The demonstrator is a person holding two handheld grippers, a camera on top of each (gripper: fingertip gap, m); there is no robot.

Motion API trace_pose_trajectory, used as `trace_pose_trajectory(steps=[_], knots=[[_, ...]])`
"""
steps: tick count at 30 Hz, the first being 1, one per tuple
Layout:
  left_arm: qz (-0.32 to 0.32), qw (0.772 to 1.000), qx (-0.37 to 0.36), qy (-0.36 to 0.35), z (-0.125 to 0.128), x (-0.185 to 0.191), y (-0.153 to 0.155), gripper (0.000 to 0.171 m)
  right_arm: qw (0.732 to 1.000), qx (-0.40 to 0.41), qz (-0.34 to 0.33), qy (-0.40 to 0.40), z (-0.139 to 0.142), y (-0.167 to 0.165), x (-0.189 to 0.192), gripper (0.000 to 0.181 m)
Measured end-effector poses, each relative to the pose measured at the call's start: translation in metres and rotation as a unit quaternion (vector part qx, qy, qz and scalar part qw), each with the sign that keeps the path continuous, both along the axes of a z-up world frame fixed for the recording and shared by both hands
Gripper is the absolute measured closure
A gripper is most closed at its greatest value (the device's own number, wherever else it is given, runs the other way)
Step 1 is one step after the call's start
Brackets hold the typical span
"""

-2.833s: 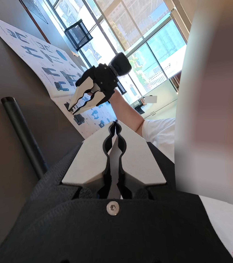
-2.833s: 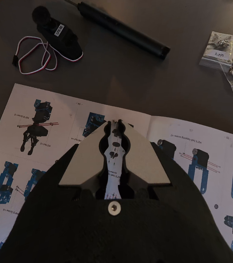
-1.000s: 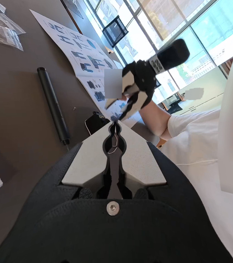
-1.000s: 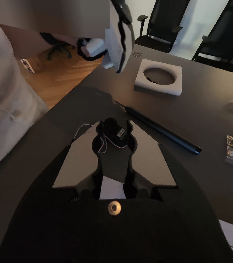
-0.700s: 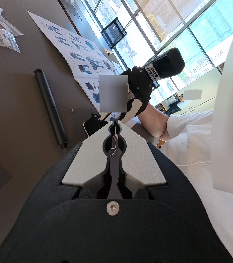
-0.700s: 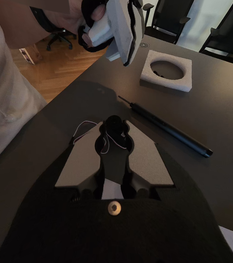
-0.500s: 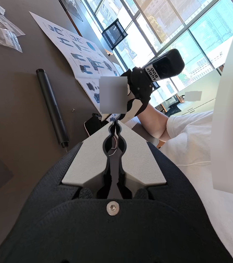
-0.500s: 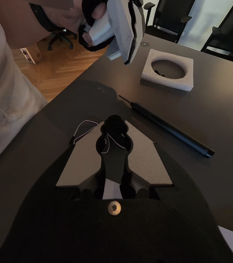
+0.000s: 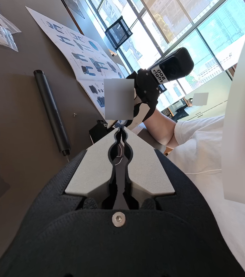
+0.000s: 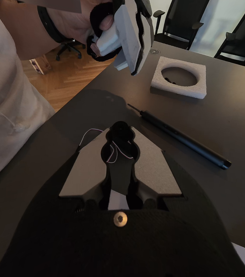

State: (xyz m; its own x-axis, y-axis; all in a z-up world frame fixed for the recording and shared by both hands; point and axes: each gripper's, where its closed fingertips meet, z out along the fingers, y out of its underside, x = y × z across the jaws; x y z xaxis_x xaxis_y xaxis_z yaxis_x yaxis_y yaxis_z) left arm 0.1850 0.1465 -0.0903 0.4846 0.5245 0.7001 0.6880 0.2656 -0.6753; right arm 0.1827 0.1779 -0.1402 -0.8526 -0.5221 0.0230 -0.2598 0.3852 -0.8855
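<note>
Servo (image 10: 121, 131): black blocky plastic, striped wire; right gripper (image 10: 120, 127) half open around it.
Left gripper (image 9: 121, 130): grey jaws closed, empty.
Screwdriver (image 10: 183, 138): slim matte cylinder.

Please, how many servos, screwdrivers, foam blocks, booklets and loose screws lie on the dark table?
servo: 1
screwdriver: 1
foam block: 1
booklet: 1
loose screw: 1
Total: 5

The right hand-held gripper (image 10: 120, 128) has left the white printed instruction sheet (image 9: 79, 49) and now has its tips closing around the black servo motor with white-red wires (image 10: 121, 139).
</note>
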Motion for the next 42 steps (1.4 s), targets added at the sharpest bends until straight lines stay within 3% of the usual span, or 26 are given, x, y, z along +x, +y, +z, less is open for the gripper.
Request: trace_pose_trajectory(steps=[24,31,38,42], knots=[[0.016,1.0,-0.005,0.004,0.001,0.013,-0.007,0.171,0.999,-0.007,-0.045,-0.002,-0.001,0.013,-0.002,0.154],[0.008,1.0,-0.005,0.004,0.002,0.016,-0.001,0.171,0.998,-0.01,-0.053,0.024,-0.002,0.016,-0.006,0.161],[-0.012,1.0,-0.002,0.008,0.005,0.016,0.004,0.171,0.99,0.068,0.011,0.123,-0.005,0.013,-0.008,0.161],[-0.033,0.999,0.005,0.013,0.004,0.014,0.006,0.171,0.981,0.134,0.048,0.132,-0.005,0.007,-0.01,0.159]])
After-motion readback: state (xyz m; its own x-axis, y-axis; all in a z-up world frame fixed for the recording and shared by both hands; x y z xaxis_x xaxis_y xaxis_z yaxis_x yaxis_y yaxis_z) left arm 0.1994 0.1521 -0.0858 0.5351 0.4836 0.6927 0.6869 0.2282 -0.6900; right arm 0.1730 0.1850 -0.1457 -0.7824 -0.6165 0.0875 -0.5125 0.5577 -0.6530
